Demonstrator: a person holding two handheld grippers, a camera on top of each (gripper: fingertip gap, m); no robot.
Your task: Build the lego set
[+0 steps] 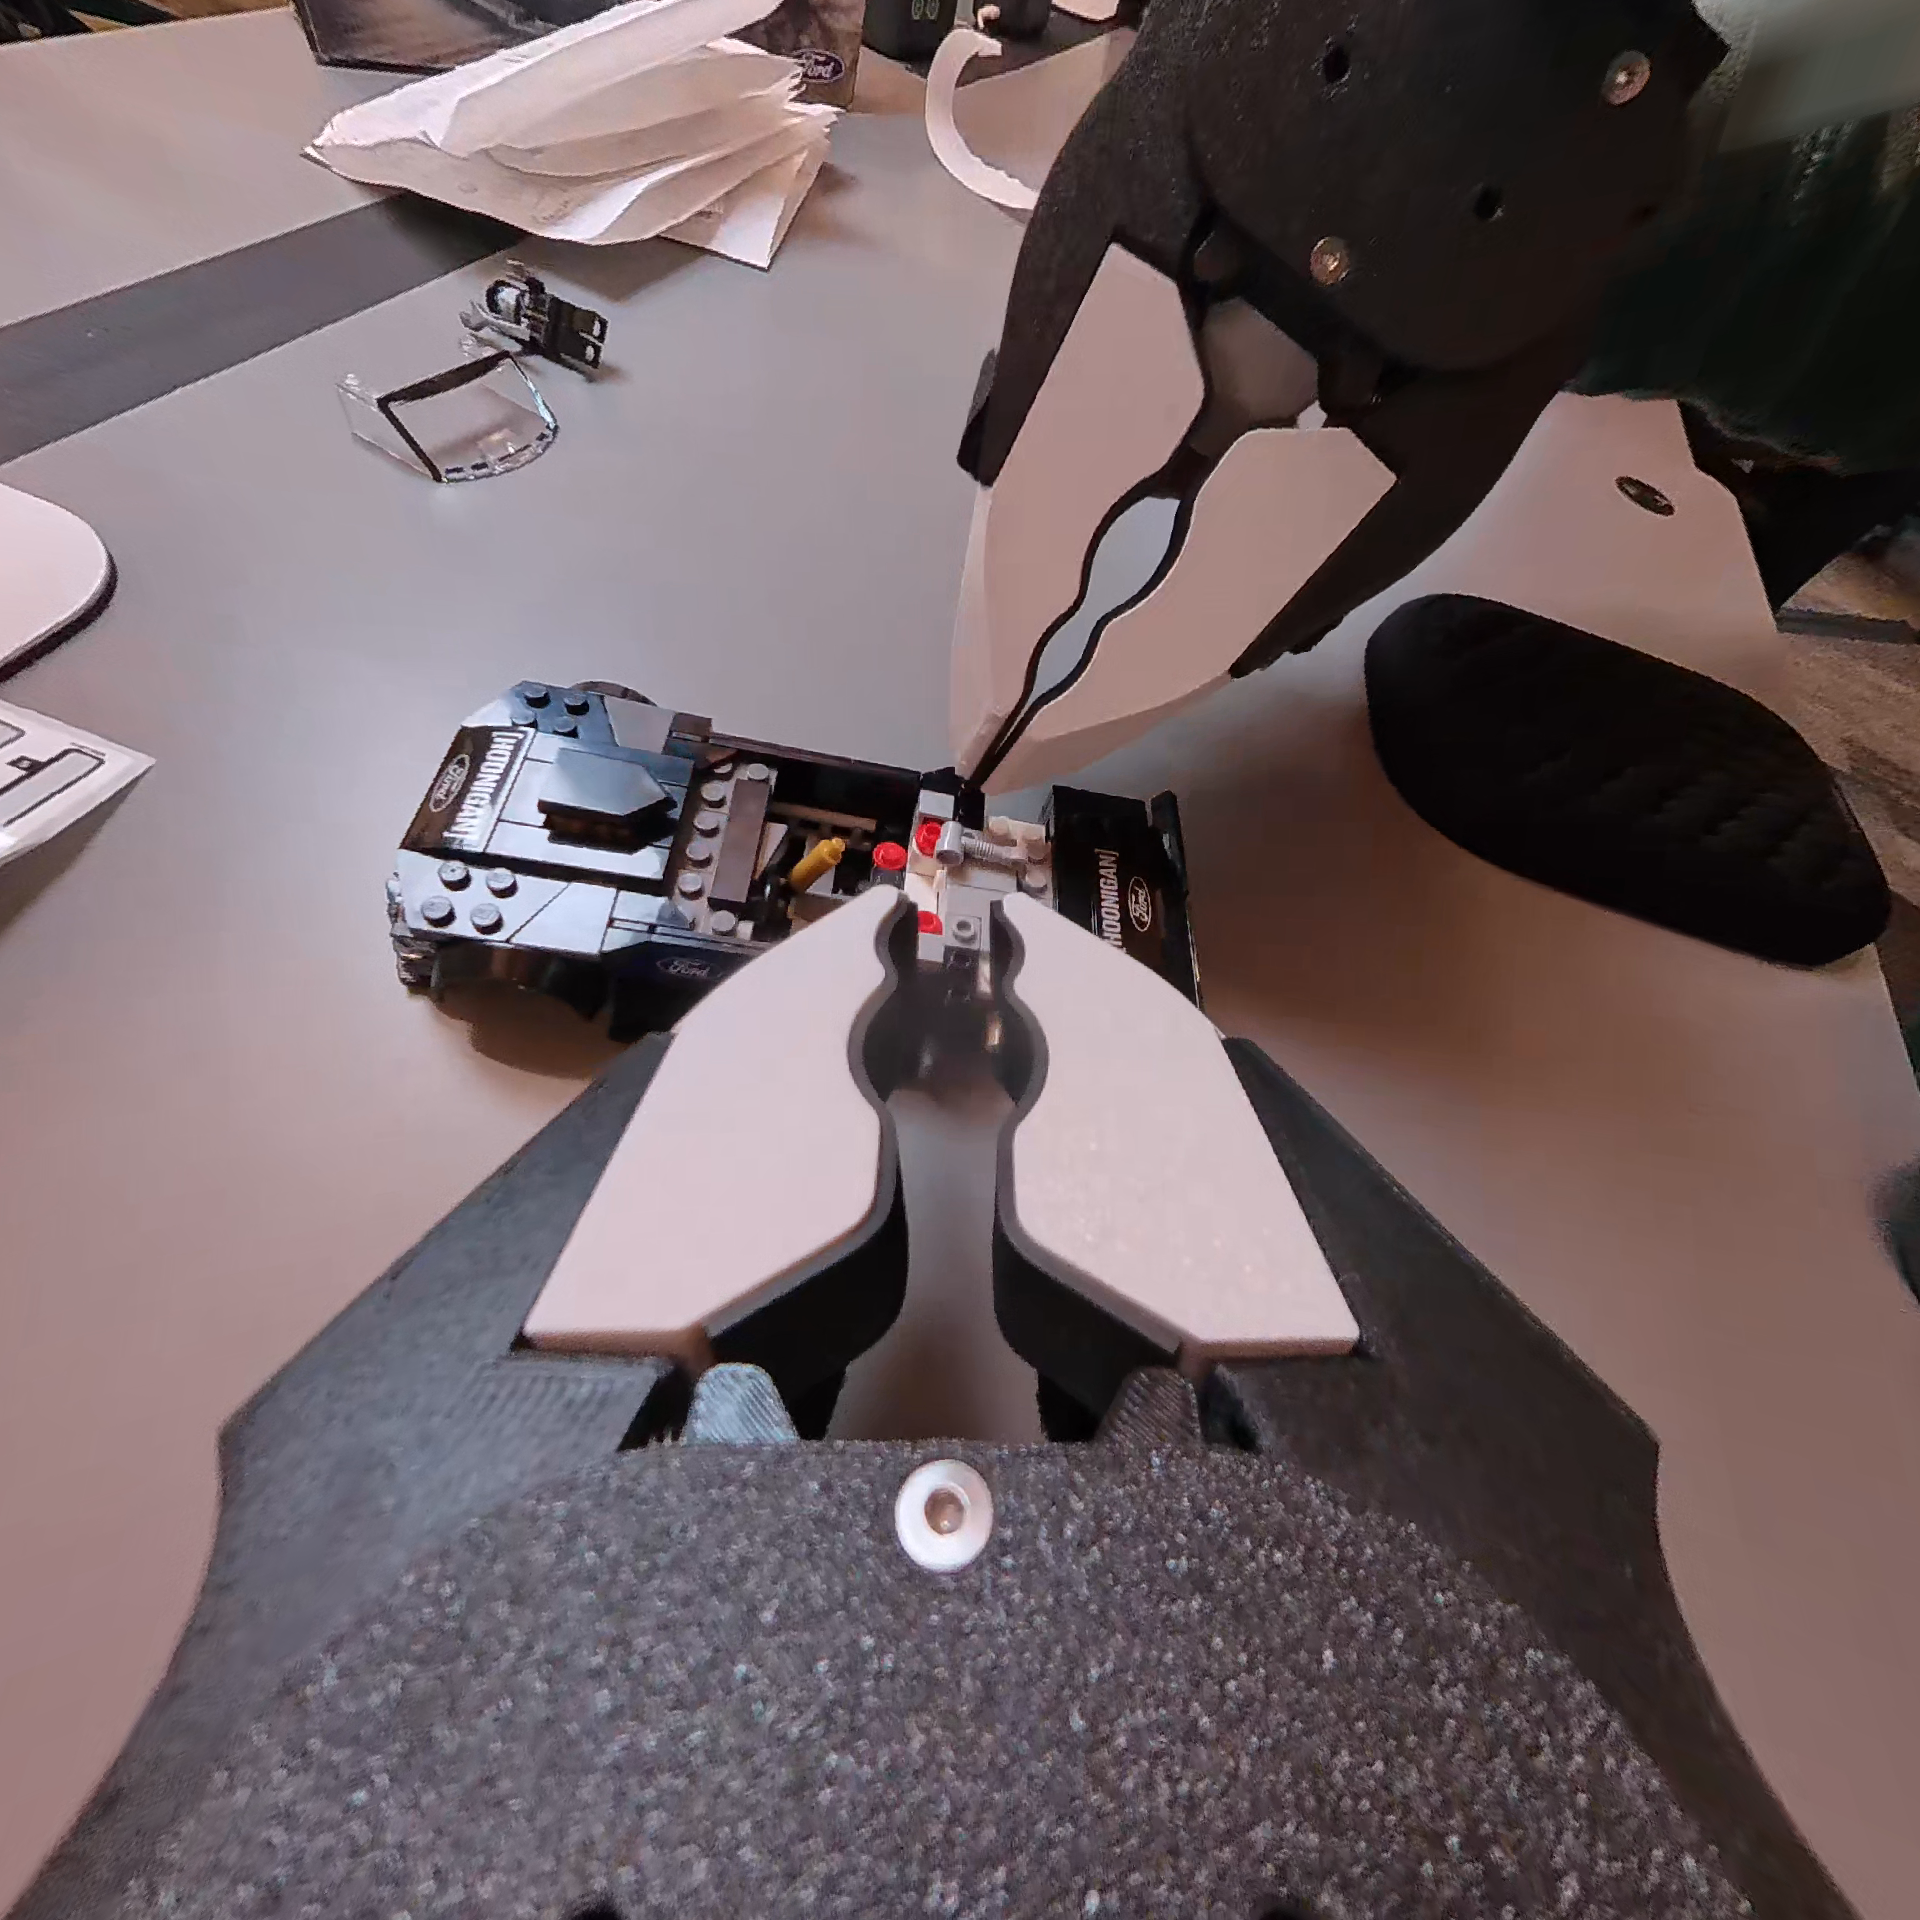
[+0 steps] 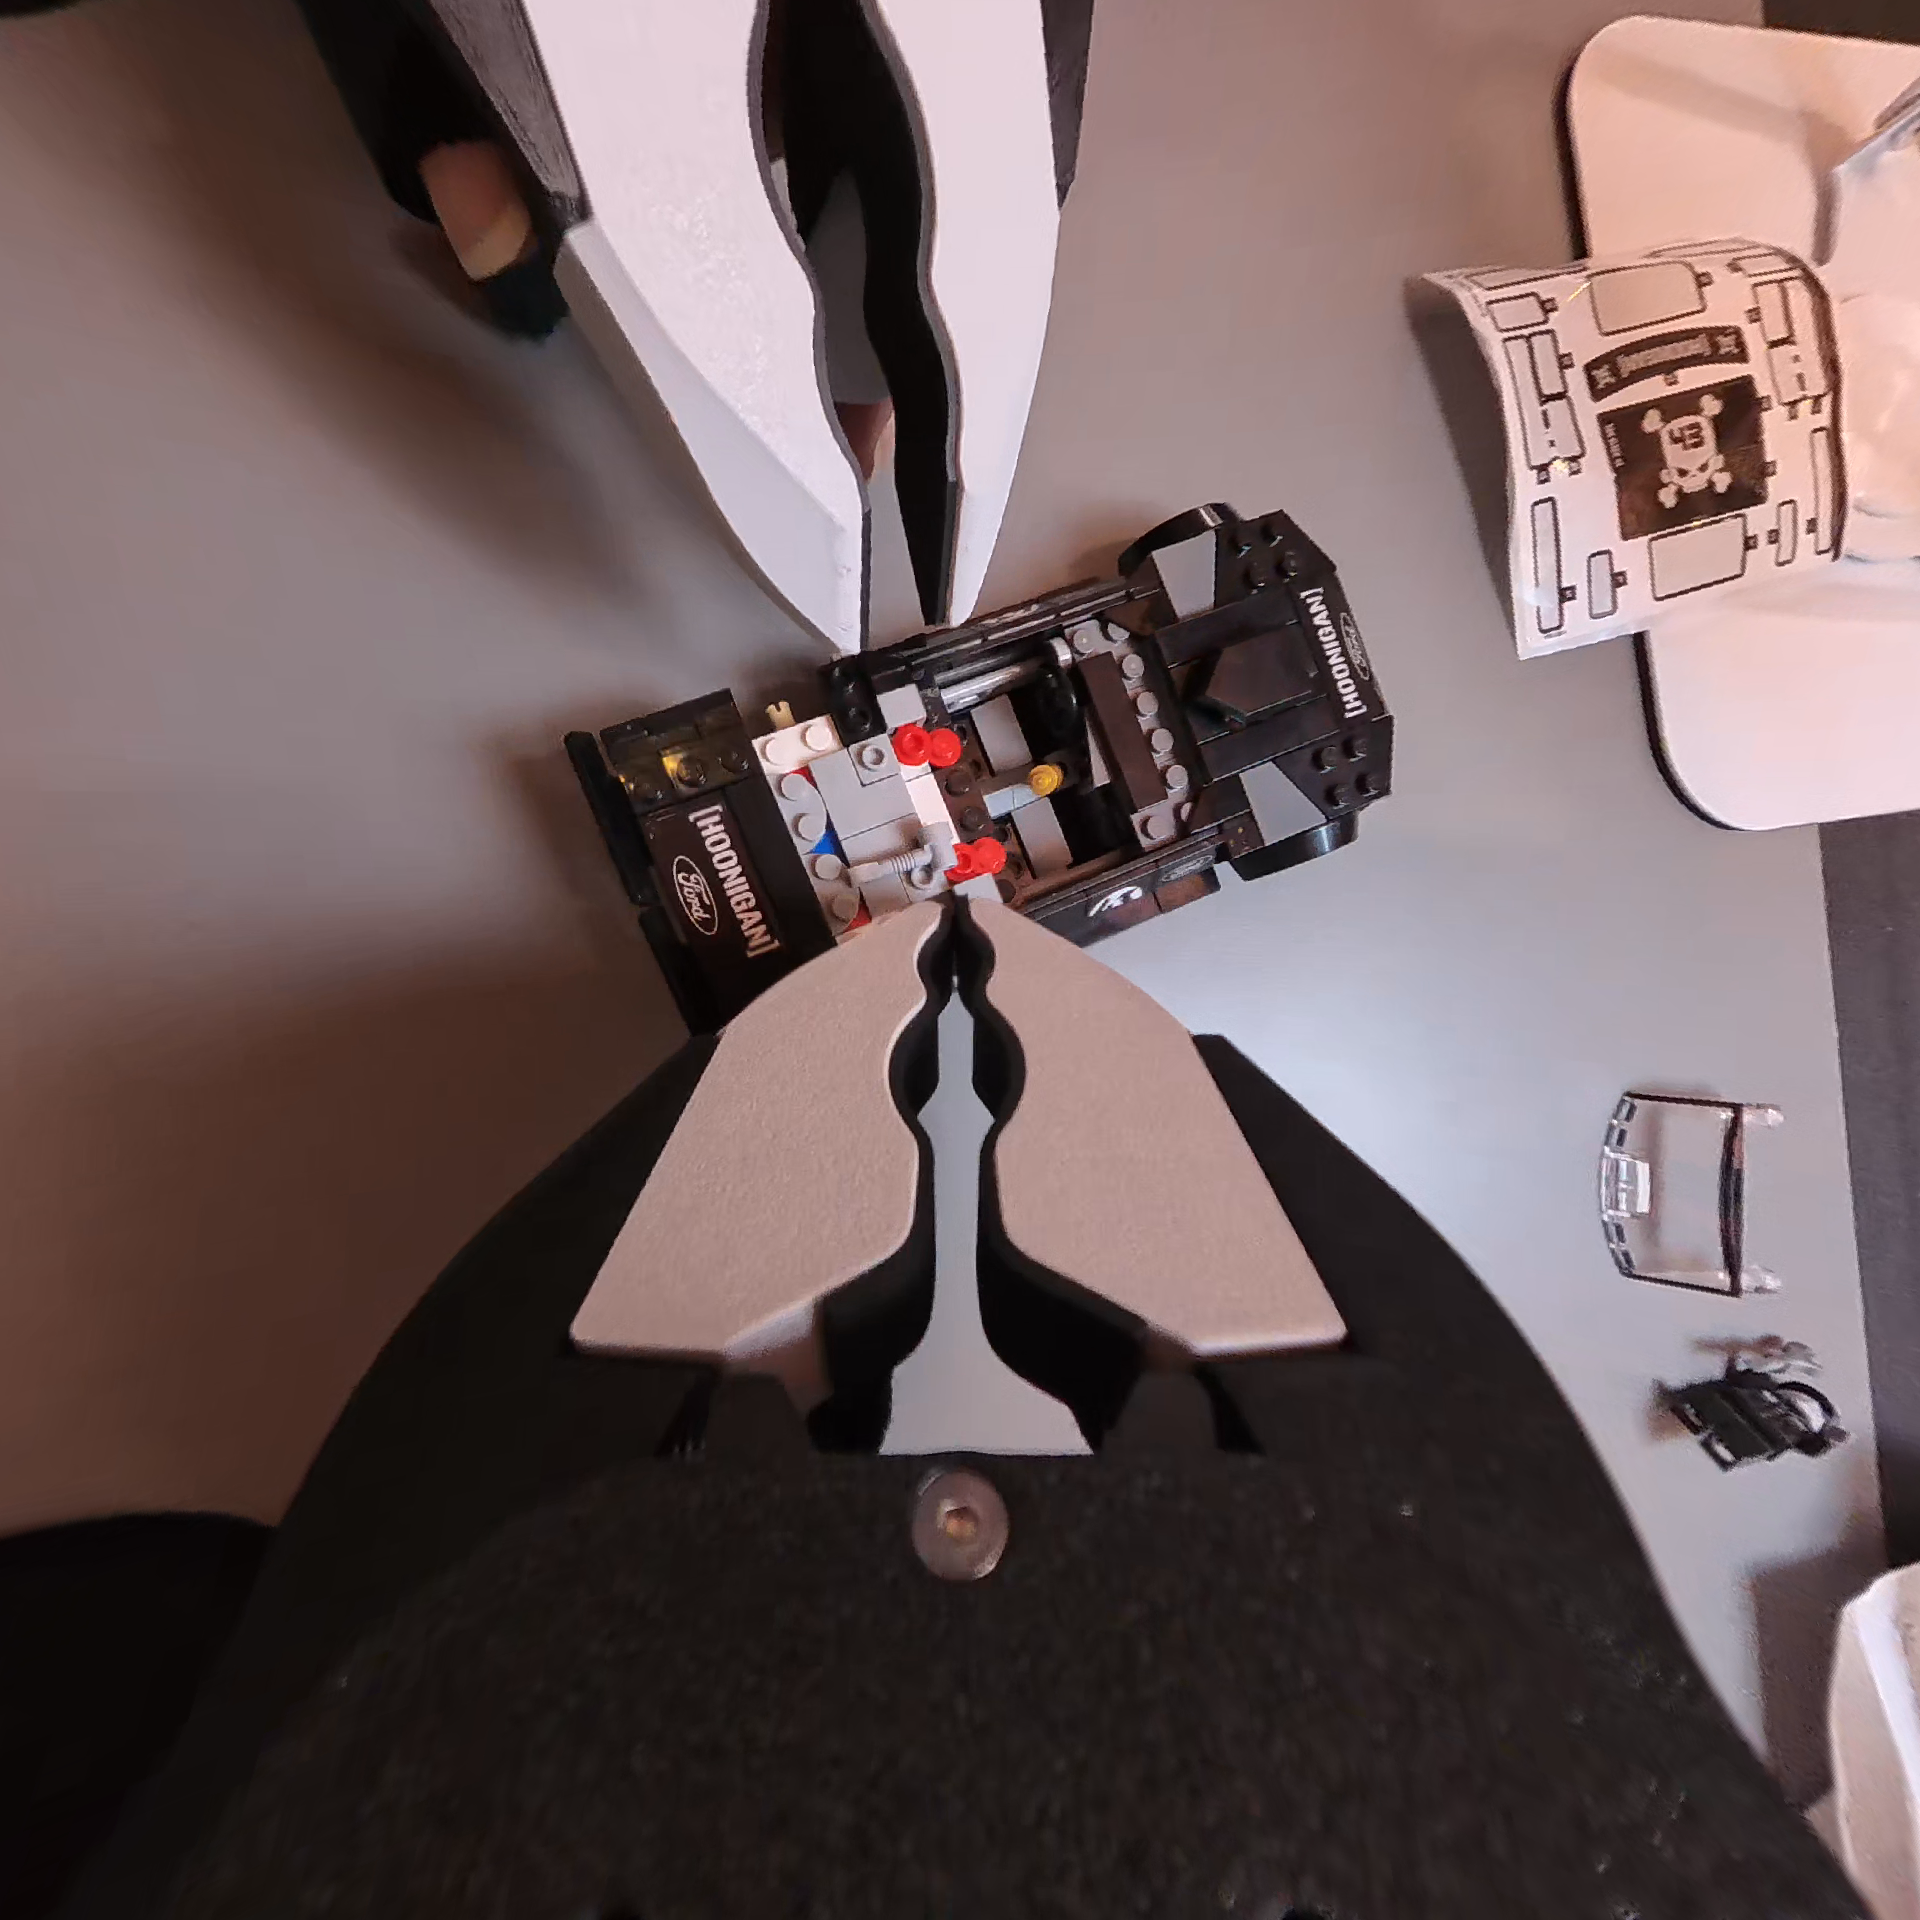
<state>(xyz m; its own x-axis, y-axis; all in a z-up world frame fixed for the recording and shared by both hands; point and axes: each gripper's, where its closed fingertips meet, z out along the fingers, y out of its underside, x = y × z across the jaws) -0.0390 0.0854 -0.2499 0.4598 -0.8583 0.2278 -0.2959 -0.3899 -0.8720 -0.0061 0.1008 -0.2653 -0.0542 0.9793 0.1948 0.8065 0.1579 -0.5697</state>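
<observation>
A: Black brick-built lego car, roof off, sits mid-table on the grey tabletop, away from its edges. Left gripper is part-open, straddling the car's side wall. Right gripper is pinched nearly shut at the opposite side; whether it holds a small black piece, can't tell.

B: Risk?

A: Uneven push likely skids the car, or pops loose studs.
</observation>
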